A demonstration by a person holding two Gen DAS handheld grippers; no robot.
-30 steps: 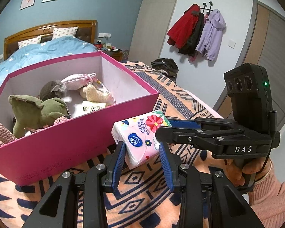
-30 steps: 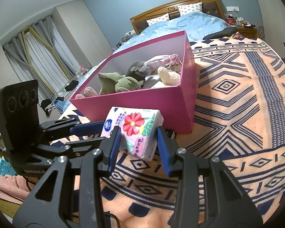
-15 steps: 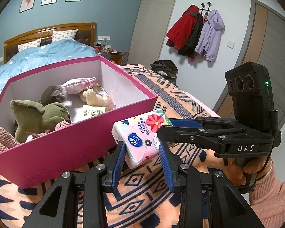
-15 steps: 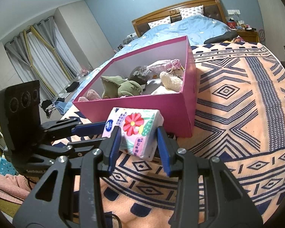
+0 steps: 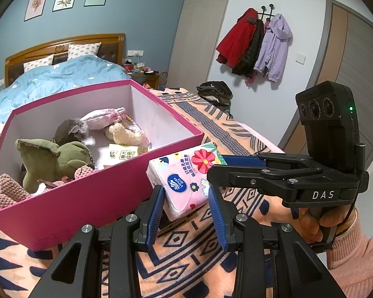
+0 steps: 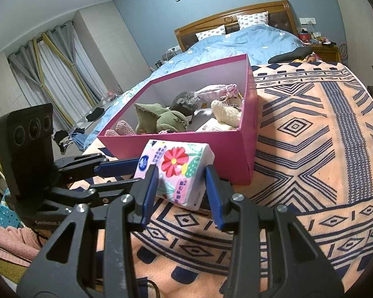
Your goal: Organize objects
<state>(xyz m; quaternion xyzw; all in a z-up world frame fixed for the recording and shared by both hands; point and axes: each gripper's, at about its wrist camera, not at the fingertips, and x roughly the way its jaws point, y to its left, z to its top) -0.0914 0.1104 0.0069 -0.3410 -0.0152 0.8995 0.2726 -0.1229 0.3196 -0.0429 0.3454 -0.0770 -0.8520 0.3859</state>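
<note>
A pink flowered tissue pack point(image 5: 186, 173) hangs just above the patterned blanket, in front of the magenta box point(image 5: 87, 198). My left gripper point(image 5: 185, 190) is shut on its near end. My right gripper point(image 5: 220, 166) reaches in from the right and clamps the far end. In the right wrist view the same tissue pack point(image 6: 176, 168) sits between the blue pads of the right gripper point(image 6: 181, 173), which is shut on it. There the left gripper point(image 6: 126, 171) comes in from the left. The magenta box point(image 6: 186, 146) is open on top.
Inside the box lie a green plush point(image 5: 54, 159), a grey plush point(image 5: 69, 130), a cream plush point(image 5: 126, 135), a pink pouch point(image 5: 104, 119) and a small carton point(image 5: 123, 154). The orange patterned blanket point(image 6: 310, 149) spreads to the right. A blue-quilted bed point(image 6: 236, 39) stands behind.
Both grippers keep their hold on the tissue pack. The box sits slightly lower in both views than a second ago; otherwise nothing has shifted.
</note>
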